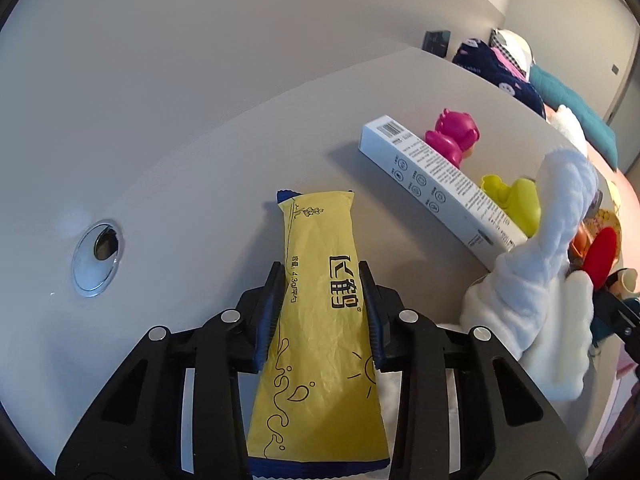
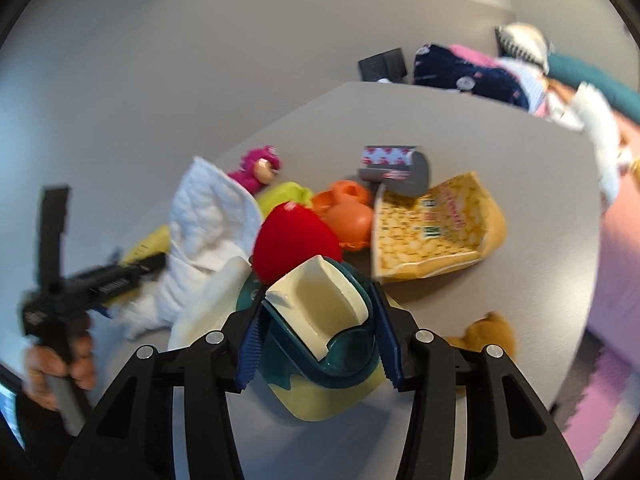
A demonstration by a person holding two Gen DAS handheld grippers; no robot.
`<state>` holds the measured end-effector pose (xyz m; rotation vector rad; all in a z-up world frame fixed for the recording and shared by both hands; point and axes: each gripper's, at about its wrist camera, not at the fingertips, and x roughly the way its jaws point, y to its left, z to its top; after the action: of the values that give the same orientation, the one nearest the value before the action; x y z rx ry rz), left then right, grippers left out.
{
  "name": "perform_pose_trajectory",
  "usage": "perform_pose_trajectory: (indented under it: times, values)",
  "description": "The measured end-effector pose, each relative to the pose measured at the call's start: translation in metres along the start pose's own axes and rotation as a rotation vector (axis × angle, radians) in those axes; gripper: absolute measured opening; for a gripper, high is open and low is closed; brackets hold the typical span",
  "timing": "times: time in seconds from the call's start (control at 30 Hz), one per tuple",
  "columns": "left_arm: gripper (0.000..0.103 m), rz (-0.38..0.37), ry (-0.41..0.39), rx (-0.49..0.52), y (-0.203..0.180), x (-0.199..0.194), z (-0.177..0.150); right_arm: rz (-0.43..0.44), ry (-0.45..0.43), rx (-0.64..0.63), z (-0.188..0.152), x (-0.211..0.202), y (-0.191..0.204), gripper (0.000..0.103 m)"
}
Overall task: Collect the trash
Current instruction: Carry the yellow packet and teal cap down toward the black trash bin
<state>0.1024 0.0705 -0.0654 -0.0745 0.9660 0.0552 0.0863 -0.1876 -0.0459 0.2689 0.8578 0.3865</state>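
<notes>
Over worktop (image 1: 200,152) | left tool (image 1: 323,280) clamps yellow sachet (image 1: 320,312) | right tool (image 2: 318,312) grips teal-cream toy (image 2: 324,320) | risk: slick sachet slipping out

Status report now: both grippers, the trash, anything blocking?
Left gripper shut on yellow sachet. Right gripper shut on teal and cream container. Popcorn bag lies on table. Red toy close ahead of right gripper.

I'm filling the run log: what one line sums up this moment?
left gripper: shut on yellow sachet | right gripper: shut on teal-and-cream toy | on table: yellow snack bag, white box
</notes>
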Motion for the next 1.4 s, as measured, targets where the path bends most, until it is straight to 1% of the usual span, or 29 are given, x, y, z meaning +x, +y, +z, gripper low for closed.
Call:
perform_pose_trajectory:
  times: [0.07,0.4,0.5,0.7,0.77,0.87,0.97,1.2,1.4]
  values:
    - [0.036,-0.004,-0.007,-0.006,0.003,-0.005,0.0,0.017,-0.005,0.007,0.001,-0.005,0.003,0.05]
    - [0.035,-0.019,-0.056,-0.004,-0.001,-0.03,0.003,0.002,-0.038,-0.033,0.001,-0.029,0.018,0.05]
    - [0.032,-0.027,-0.067,-0.006,-0.003,-0.038,0.006,-0.006,-0.056,-0.043,0.0,-0.039,0.022,0.05]
    - [0.025,-0.03,-0.11,0.017,-0.015,-0.061,0.002,-0.022,-0.081,-0.042,-0.005,-0.059,0.02,0.05]
    - [0.021,-0.034,-0.122,0.026,-0.022,-0.068,-0.001,-0.026,-0.093,-0.038,-0.008,-0.069,0.017,0.05]
    - [0.018,-0.036,-0.141,0.044,-0.032,-0.079,-0.006,-0.035,-0.11,-0.031,-0.014,-0.084,0.012,0.05]
    - [0.018,-0.042,-0.159,0.067,-0.044,-0.09,-0.011,-0.045,-0.124,-0.022,-0.019,-0.096,0.005,0.05]
    - [0.018,-0.084,-0.189,0.115,-0.079,-0.118,-0.024,-0.081,-0.169,-0.001,-0.029,-0.131,-0.017,0.05]
    - [0.018,-0.126,-0.198,0.163,-0.115,-0.129,-0.032,-0.121,-0.202,0.037,-0.041,-0.157,-0.043,0.05]
